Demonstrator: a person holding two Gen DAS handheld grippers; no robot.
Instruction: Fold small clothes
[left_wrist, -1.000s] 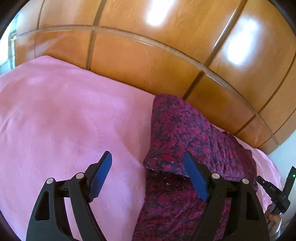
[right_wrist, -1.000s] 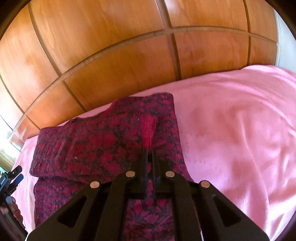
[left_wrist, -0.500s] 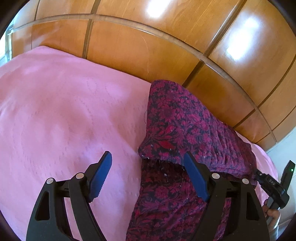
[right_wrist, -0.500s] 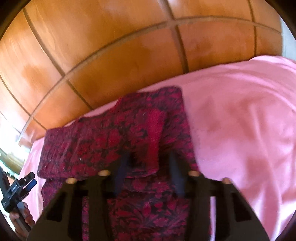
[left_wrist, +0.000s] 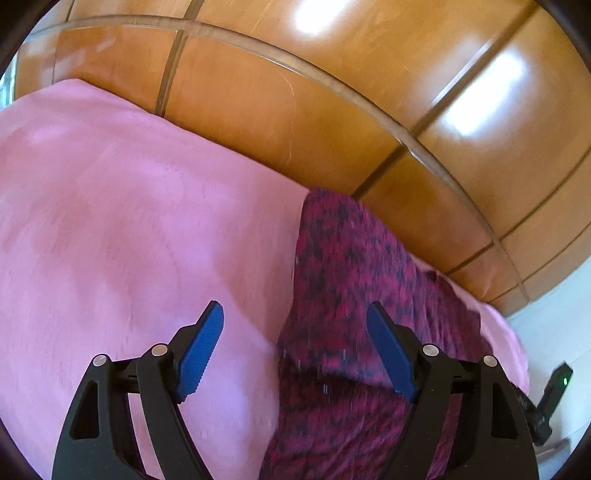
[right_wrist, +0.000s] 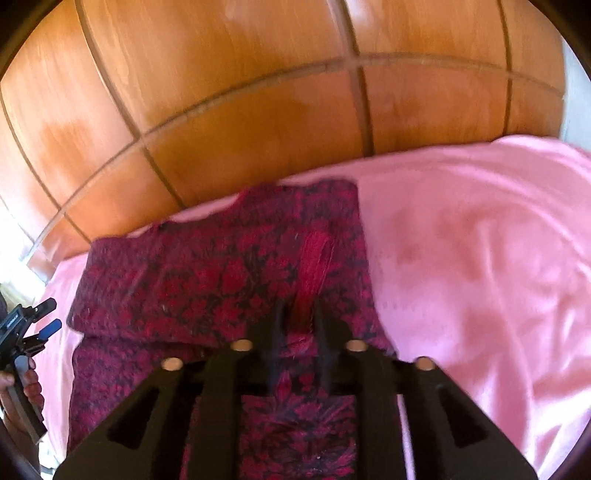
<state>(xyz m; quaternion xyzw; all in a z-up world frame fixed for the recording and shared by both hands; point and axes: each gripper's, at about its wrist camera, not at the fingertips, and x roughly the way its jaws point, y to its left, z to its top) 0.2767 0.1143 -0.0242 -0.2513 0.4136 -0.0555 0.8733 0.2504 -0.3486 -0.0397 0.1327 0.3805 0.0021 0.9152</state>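
Right tongs (right_wrist: 299, 314) have just been opening over a red strip on the dress (right_wrist: 207, 280), their jaws a little apart. Left tongs (left_wrist: 295, 347) gape wide, empty, at its edge. It lies half folded on the pink bed (left_wrist: 110, 221). Soft and floppy; best grabbed by a corner. Both point down slantwise.

free: bare pink bedspread (left_wrist: 129, 240) seen left and right of garment (right_wrist: 221, 280) | blocked: far side closed by wooden headboard (right_wrist: 258, 110)
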